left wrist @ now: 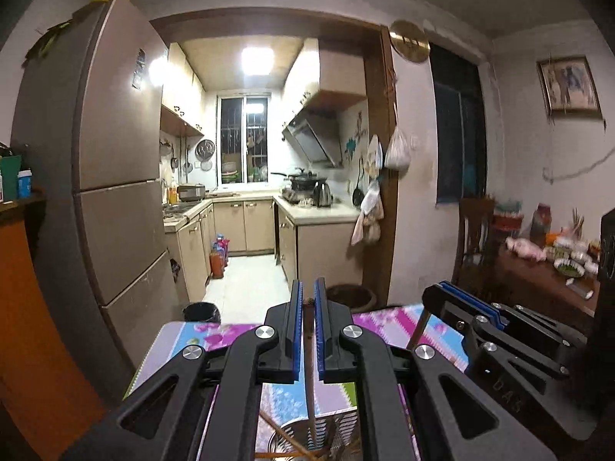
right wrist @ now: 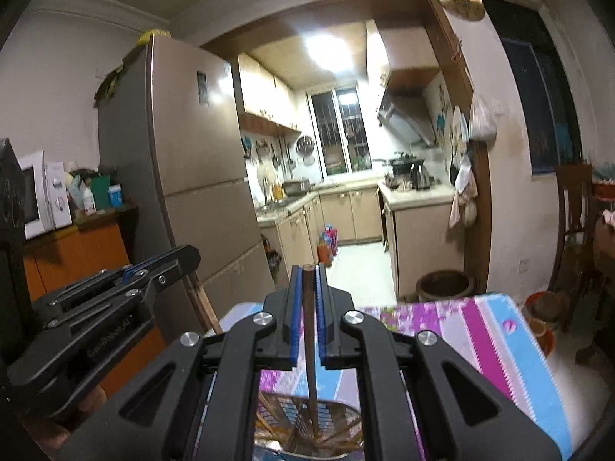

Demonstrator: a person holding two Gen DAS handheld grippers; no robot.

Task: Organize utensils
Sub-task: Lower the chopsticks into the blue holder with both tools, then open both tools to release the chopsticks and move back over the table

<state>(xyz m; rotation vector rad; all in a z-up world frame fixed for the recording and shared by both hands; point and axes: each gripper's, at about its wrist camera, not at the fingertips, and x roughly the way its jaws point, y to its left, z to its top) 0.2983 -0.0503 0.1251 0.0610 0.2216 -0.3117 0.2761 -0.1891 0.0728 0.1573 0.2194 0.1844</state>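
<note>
Right gripper (right wrist: 307, 280) clamped on upright chopstick (right wrist: 309, 342), tip over holder (right wrist: 307, 426) directly below. Left gripper (left wrist: 307, 296) narrow, pinching a second chopstick (left wrist: 308, 376) above same holder. Advised: lower vertically, release only inside rim. Grippers side by side above patterned worktop (right wrist: 480, 330); collision risk. Holder already crowded.

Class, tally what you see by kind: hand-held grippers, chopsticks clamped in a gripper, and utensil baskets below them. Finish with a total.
Hand-held grippers: 2, the left hand-held gripper and the right hand-held gripper
Clamped chopsticks: 2, the left chopstick and the right chopstick
Utensil baskets: 1, the basket
Total: 5
</note>
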